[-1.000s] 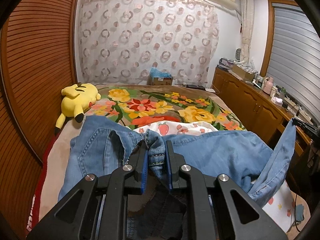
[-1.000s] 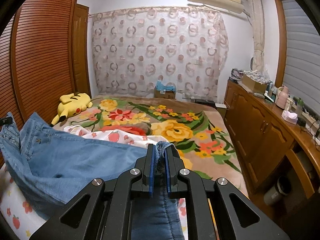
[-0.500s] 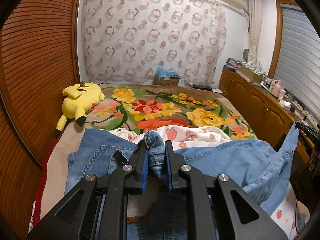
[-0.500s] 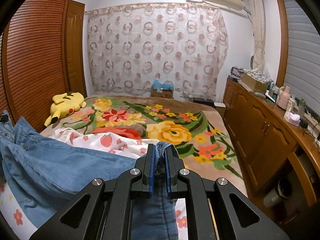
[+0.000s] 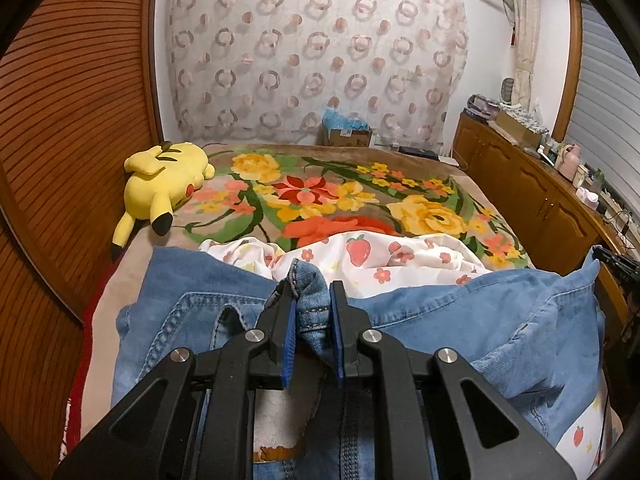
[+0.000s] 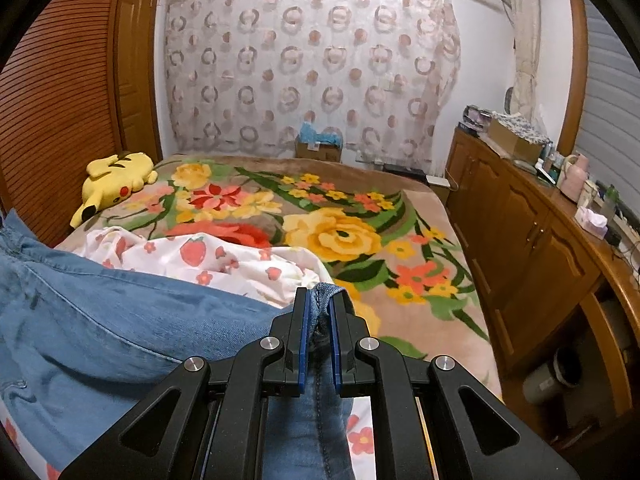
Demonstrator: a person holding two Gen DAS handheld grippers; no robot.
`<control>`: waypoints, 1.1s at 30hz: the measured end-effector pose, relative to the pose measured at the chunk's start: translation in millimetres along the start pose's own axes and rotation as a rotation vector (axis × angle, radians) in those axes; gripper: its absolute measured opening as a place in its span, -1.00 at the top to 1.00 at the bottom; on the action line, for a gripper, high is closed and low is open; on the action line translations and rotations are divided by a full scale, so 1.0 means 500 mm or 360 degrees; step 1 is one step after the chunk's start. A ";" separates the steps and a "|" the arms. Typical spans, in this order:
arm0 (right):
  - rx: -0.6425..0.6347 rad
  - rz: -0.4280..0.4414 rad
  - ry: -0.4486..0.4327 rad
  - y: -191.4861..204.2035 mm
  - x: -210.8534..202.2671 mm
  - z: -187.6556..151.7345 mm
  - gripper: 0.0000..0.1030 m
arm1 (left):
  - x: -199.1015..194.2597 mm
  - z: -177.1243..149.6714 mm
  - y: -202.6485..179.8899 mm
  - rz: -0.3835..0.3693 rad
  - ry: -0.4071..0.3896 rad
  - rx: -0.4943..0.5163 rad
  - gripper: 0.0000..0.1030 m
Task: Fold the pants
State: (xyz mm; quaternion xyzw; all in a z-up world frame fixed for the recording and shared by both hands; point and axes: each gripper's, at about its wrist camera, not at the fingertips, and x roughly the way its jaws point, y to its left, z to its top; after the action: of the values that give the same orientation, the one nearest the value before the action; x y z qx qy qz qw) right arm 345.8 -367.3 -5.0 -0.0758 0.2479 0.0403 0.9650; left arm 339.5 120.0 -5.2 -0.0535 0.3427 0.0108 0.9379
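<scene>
The left hand-held gripper point(image 5: 312, 300) is pinching a bunched bit of the blue jeans point(image 5: 460, 312) between its blue pads. The right hand-held gripper point(image 6: 319, 306) is pinching another edge of the same jeans point(image 6: 120, 320). The jeans hang stretched between the two, over the near end of the bed point(image 6: 400, 200).

Under the jeans lies a white sheet with strawberries and little flowers point(image 5: 380, 256). It sits on a big flowery blanket point(image 5: 320, 196) that covers the bed.

A yellow plush toy point(image 5: 164, 176) lies at the far left edge of the bed, by the wooden wall. A cardboard box point(image 5: 346, 136) stands past the far end of the bed, in front of the curtain point(image 5: 312, 60). It has a label, but the writing is too small to read. A wooden cabinet point(image 6: 520, 220) runs along the right side.
</scene>
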 end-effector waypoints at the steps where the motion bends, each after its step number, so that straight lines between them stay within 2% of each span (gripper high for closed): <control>1: 0.0008 -0.0005 0.0009 0.001 0.004 0.002 0.83 | 0.003 0.000 0.000 -0.0005 0.0022 -0.0003 0.68; 4: 0.0042 0.0019 0.0045 0.002 0.013 0.003 0.83 | 0.003 -0.006 -0.001 -0.0021 0.0057 0.0000 0.54; 6: 0.0041 0.0012 0.0058 0.004 0.010 0.000 0.78 | -0.007 -0.011 -0.002 0.0001 0.0056 0.0011 0.19; 7: 0.0039 0.0010 0.0065 0.006 0.007 0.002 0.71 | -0.018 -0.013 0.000 0.0003 0.0037 0.0012 0.09; 9: 0.0048 0.0005 0.0057 0.008 -0.004 0.003 0.62 | -0.034 -0.016 0.002 -0.0016 0.0022 0.0011 0.05; 12: 0.0054 0.0022 0.0029 0.017 -0.015 0.015 0.26 | -0.053 -0.023 0.005 -0.0011 0.0019 0.0034 0.05; 14: 0.0047 0.0080 0.0001 0.033 -0.031 0.021 0.09 | -0.057 -0.033 0.009 -0.0026 0.0035 0.0038 0.05; 16: 0.0024 0.0128 -0.0018 0.056 -0.042 0.026 0.06 | -0.054 -0.048 0.010 -0.0048 0.0067 0.0045 0.04; 17: 0.0007 0.0170 -0.0029 0.072 -0.050 0.029 0.05 | -0.051 -0.056 0.011 -0.0055 0.0084 0.0049 -0.14; 18: -0.0007 0.0218 -0.0038 0.087 -0.057 0.031 0.05 | -0.050 -0.062 0.012 -0.0057 0.0089 0.0050 -0.41; 19: -0.0024 0.0273 -0.0043 0.105 -0.063 0.034 0.04 | -0.050 -0.068 0.012 -0.0067 0.0089 0.0053 -0.47; 23: -0.0116 0.0497 -0.0011 0.187 -0.060 0.036 0.02 | -0.056 -0.086 0.011 -0.0086 0.0088 0.0064 -0.50; 28: -0.0249 0.0699 0.0080 0.281 -0.024 0.026 -0.01 | -0.073 -0.102 0.023 -0.0064 0.0063 0.0087 -0.50; 33: -0.0339 0.0828 0.0256 0.339 0.059 0.036 -0.01 | -0.062 -0.124 0.053 -0.0059 0.0129 0.0056 -0.21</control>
State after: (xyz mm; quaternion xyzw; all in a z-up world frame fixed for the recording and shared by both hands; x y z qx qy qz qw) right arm 360.5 -196.1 -25.1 -0.1134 0.3290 0.3062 0.8861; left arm 274.2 140.2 -34.9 -0.0436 0.3794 -0.0147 0.9241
